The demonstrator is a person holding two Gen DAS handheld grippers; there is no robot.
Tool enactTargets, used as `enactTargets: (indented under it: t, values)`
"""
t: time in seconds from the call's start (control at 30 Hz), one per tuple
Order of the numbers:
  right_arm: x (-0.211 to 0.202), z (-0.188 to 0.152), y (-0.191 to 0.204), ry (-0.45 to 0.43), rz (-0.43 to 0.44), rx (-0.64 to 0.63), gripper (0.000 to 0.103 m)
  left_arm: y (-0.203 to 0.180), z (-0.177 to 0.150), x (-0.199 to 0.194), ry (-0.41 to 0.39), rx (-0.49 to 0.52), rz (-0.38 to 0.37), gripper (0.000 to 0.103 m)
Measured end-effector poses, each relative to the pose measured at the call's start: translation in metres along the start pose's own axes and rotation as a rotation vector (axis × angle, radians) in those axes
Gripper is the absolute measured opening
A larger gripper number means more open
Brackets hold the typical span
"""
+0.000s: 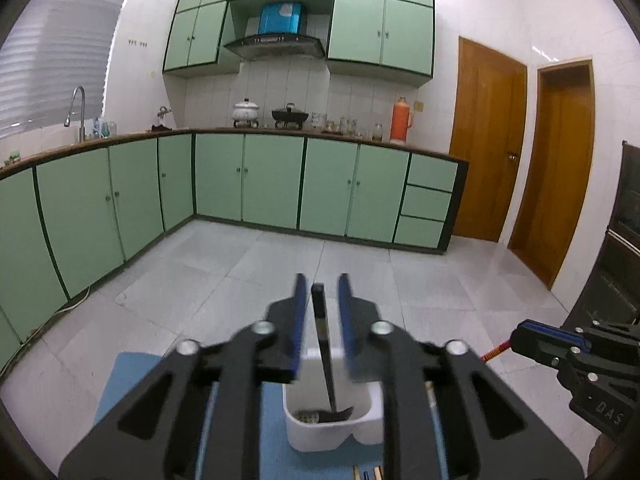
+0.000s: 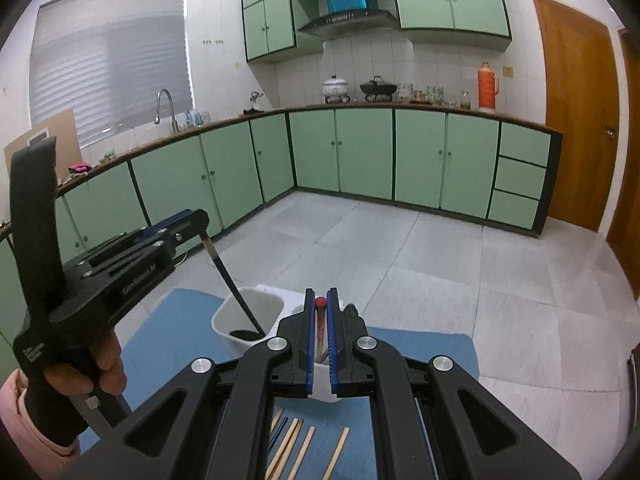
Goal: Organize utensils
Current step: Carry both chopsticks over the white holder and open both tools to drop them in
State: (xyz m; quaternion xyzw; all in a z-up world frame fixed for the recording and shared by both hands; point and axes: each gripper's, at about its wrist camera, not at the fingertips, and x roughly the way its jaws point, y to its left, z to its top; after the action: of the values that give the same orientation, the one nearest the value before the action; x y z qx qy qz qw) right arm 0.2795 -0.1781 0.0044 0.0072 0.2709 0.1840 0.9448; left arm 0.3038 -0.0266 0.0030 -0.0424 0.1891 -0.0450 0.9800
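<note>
Your left gripper (image 1: 322, 284) sits over the white holder (image 1: 332, 424) on the blue mat (image 1: 128, 372). Its jaws stand a little apart, with gaps on both sides of the black chopstick (image 1: 322, 332) between them; the pads do not press on it. The chopstick leans steeply, its lower tip down in the holder's left compartment, next to something dark on the compartment floor. From the right wrist view, the top of that chopstick is at your left gripper's fingertips and its tip rests at the compartment floor.

Your right gripper (image 2: 320, 300) is clamped on a red-tipped chopstick (image 2: 320, 322), which runs down between the blue pads toward the holder's (image 2: 224, 320) right compartment; whether its lower end has reached the floor there, you cannot tell.

Loose on the mat (image 2: 420, 348), near you: several wooden chopsticks (image 2: 306, 446) and one blue one (image 2: 279, 432), lying roughly parallel.

Your left hand (image 2: 102, 368) grips the handle.
</note>
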Motion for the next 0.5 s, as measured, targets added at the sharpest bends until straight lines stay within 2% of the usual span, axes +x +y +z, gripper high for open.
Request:
enactTargets:
  t: [0.13, 0.23, 0.3, 0.33, 0.37, 0.5]
  values:
    - [0.002, -0.004, -0.002, 0.011, 0.007, 0.002, 0.008, 0.007, -0.004, -0.008, -0.002, -0.012, -0.002, 0.035]
    - [-0.006, -0.005, -0.006, -0.009, -0.002, 0.014, 0.021, 0.01, -0.007, -0.023, -0.018, -0.015, 0.002, 0.049]
    - [-0.017, -0.009, -0.007, -0.039, -0.02, 0.022, 0.036, 0.011, -0.009, -0.034, -0.03, -0.016, 0.006, 0.056]
    - [-0.023, -0.012, -0.007, -0.053, -0.029, 0.026, 0.04, 0.011, -0.012, -0.039, -0.038, -0.017, 0.007, 0.059]
    - [-0.026, -0.015, -0.007, -0.063, -0.037, 0.03, 0.046, 0.011, -0.015, -0.047, -0.048, -0.018, 0.009, 0.066]
    - [-0.045, -0.032, -0.007, -0.083, -0.061, 0.044, 0.051, 0.008, -0.028, -0.072, -0.068, -0.015, 0.017, 0.075]
